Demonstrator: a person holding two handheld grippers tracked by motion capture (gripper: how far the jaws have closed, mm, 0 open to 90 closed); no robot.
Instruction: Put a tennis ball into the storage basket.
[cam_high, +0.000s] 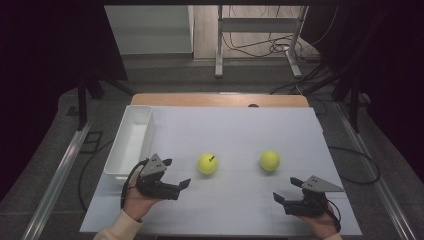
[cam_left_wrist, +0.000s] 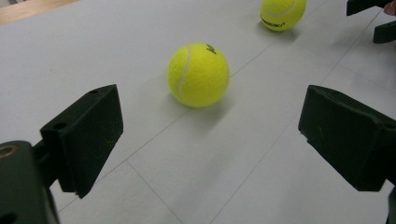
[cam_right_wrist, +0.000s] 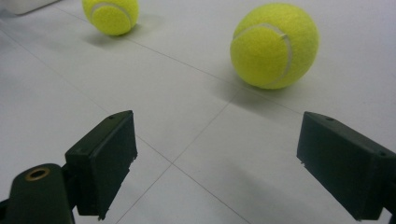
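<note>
Two fuzzy yellow tennis balls lie on the white table to the right of the long white plastic bin (cam_high: 131, 141): the near ball (cam_high: 207, 163) and the far ball (cam_high: 269, 160). The left gripper (cam_high: 176, 172) and right gripper (cam_high: 287, 190) are both wide apart, holding nothing. The balls look light, springy and quick to roll, so squeeze across the middle.

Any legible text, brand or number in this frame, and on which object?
Left tennis ball: black print at its upper right edge, cut off by the ball's curve; too partial to read.
Right tennis ball: a black brand word low on its side in the left gripper view, too blurred to read.
White bin, both claws and the table sheet: no print to be seen.
</note>
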